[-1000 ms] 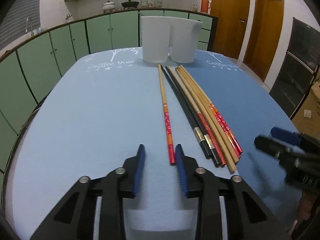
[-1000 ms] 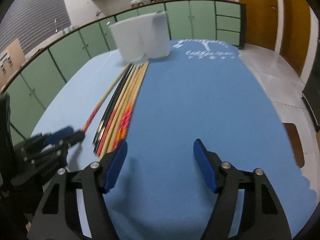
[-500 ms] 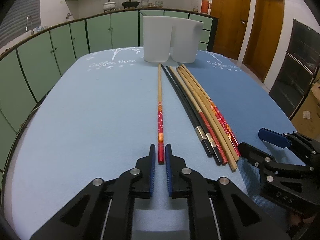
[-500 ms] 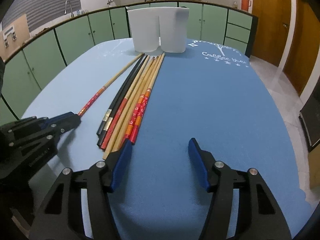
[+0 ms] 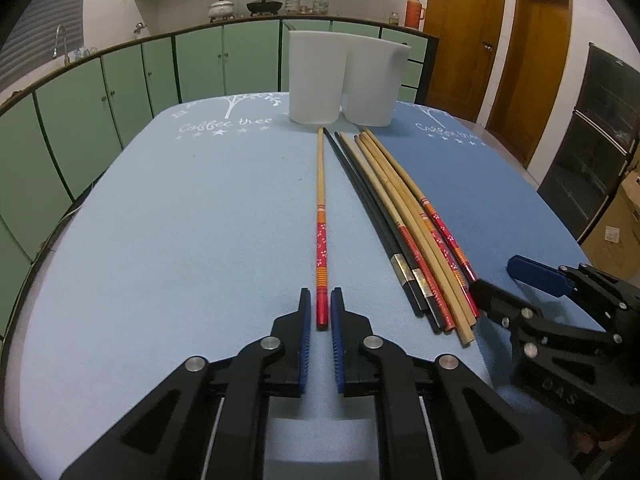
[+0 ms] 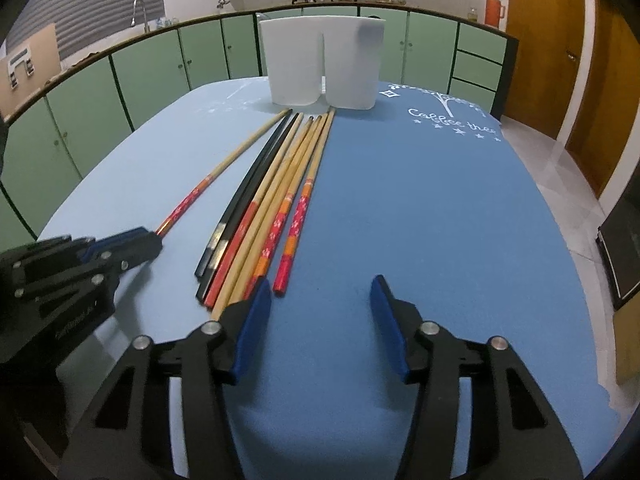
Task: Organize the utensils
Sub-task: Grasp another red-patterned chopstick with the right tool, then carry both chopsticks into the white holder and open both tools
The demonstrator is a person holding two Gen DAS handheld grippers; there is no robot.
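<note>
Left gripper [image 5: 320,306] fingers pinched on lone red-ended chopstick [image 5: 321,216], right gripper [image 6: 320,304] fingers spread wide, empty, beside chopstick bundle [image 6: 276,200]

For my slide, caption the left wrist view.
Left gripper closed on a lone chopstick, white holder beyond.

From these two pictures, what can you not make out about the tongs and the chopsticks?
- Left wrist view: whether the left tongs truly pinch the lone chopstick; slim gaps show.
- Right wrist view: that chopstick's red end, hidden behind the left tongs.
- Both views: inside of the white holder; walls hide it.
- Right wrist view: bundle ends, covered by a right tongs finger.
</note>
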